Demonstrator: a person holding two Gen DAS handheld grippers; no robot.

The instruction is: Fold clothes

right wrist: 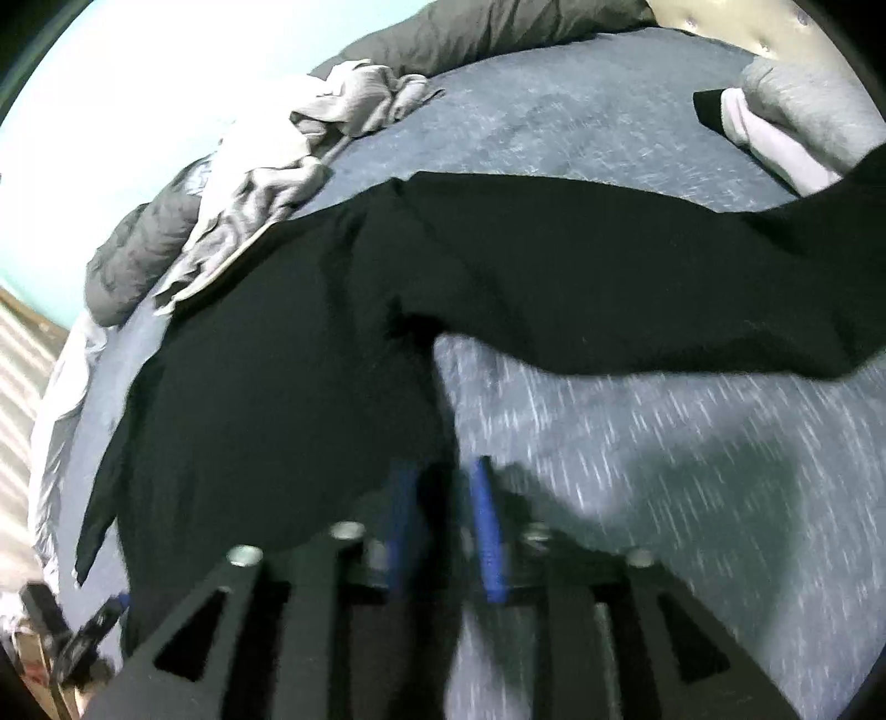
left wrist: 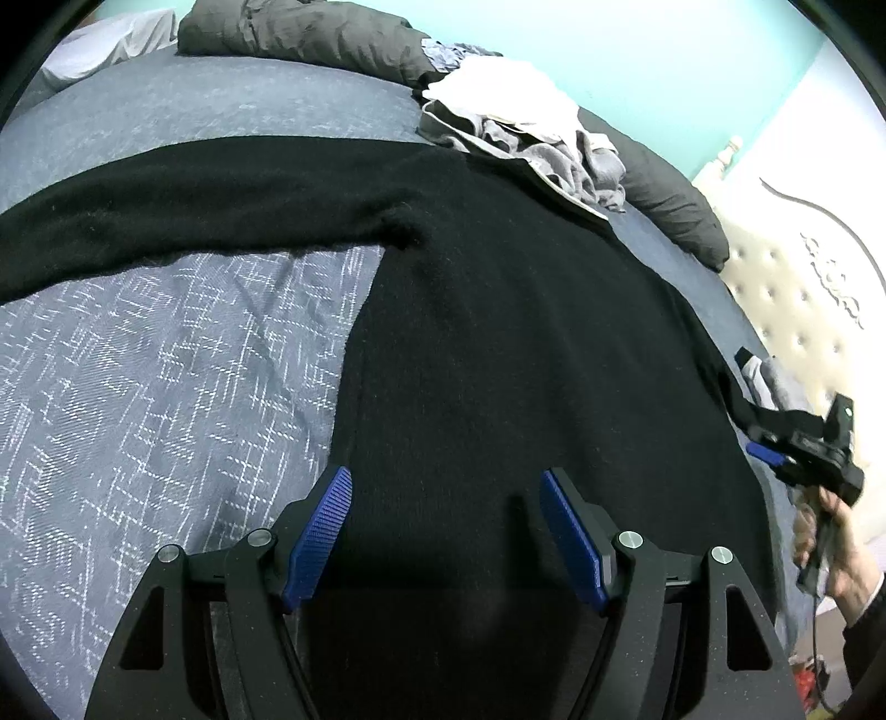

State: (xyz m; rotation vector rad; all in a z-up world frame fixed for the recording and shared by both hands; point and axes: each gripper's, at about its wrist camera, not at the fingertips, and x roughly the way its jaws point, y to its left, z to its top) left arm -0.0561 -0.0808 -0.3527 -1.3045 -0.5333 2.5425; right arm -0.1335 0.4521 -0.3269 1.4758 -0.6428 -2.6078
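A black sweater (left wrist: 470, 332) lies spread flat on the blue-grey bed cover (left wrist: 138, 387), one sleeve (left wrist: 166, 210) stretched out to the left. My left gripper (left wrist: 446, 473) hovers open over the sweater's near part, close to its left side edge, with nothing gripped. A hand holds my right gripper (left wrist: 767, 440) at the sweater's far right corner. The right wrist view is blurred: the right gripper (right wrist: 441, 465) has its blue pads (right wrist: 487, 526) apart, with the sweater's (right wrist: 277, 387) side edge running between them. The other sleeve (right wrist: 609, 288) reaches right.
A heap of grey and white clothes (left wrist: 515, 127) lies beyond the sweater. Dark grey bedding (left wrist: 310, 33) and a dark pillow (left wrist: 675, 210) line the bed's far edge. A tufted headboard (left wrist: 786, 310) stands on the right. Folded grey garments (right wrist: 803, 111) sit near it.
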